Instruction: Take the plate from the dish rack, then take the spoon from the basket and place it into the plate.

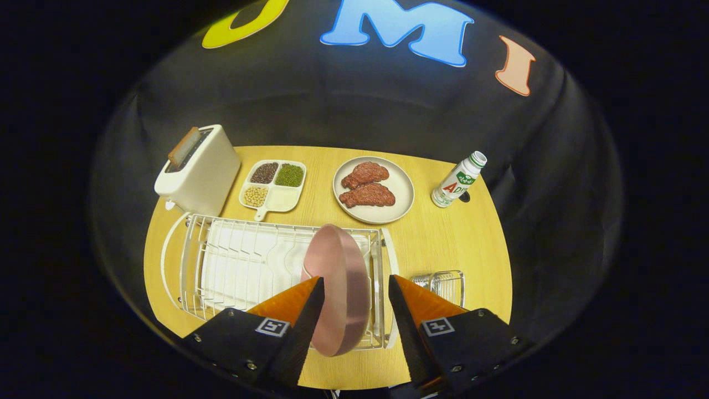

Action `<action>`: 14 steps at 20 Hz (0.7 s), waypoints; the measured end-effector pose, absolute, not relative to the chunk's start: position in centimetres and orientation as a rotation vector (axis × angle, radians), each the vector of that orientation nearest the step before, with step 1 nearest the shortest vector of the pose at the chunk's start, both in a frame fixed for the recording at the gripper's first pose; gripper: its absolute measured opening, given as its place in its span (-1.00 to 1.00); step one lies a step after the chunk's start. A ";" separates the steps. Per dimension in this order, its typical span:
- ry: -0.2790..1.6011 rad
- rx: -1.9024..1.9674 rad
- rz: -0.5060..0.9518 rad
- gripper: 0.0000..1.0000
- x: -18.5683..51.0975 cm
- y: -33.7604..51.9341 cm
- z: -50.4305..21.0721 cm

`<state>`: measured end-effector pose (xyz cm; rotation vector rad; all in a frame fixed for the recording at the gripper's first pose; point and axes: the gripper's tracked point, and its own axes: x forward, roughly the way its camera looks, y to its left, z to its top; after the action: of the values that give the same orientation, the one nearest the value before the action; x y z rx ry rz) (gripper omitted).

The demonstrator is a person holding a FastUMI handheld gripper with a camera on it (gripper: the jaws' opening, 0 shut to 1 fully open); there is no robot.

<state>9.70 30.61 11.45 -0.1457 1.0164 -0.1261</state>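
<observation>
A pink plate [340, 288] stands on edge in the right end of the white wire dish rack [238, 260] on the wooden table. My gripper [355, 284] is open and straddles the plate's near rim from above. One finger is close against the plate's left face. A small gap shows between the other finger and the plate's right edge. A small wire basket [445, 286] sits just right of the rack, partly hidden behind the right finger; I cannot make out what it holds.
Beyond the rack stand a white toaster [199, 169] with a slice of bread, a divided white tray of beans [273, 184], a grey plate with two pieces of meat [373, 189], and a small bottle [458, 180]. Bare tabletop [460, 244] lies right of the rack.
</observation>
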 end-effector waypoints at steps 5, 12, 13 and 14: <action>1.104 -0.157 -0.182 -0.63 9.3 29.5 9.1; 1.134 -0.255 -0.182 -0.81 9.4 29.5 9.6; 1.129 -0.284 -0.189 -0.81 9.4 29.6 10.0; 1.126 -0.307 -0.198 -0.81 9.5 29.8 10.4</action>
<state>9.49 29.84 10.41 -0.3073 1.1261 -0.1982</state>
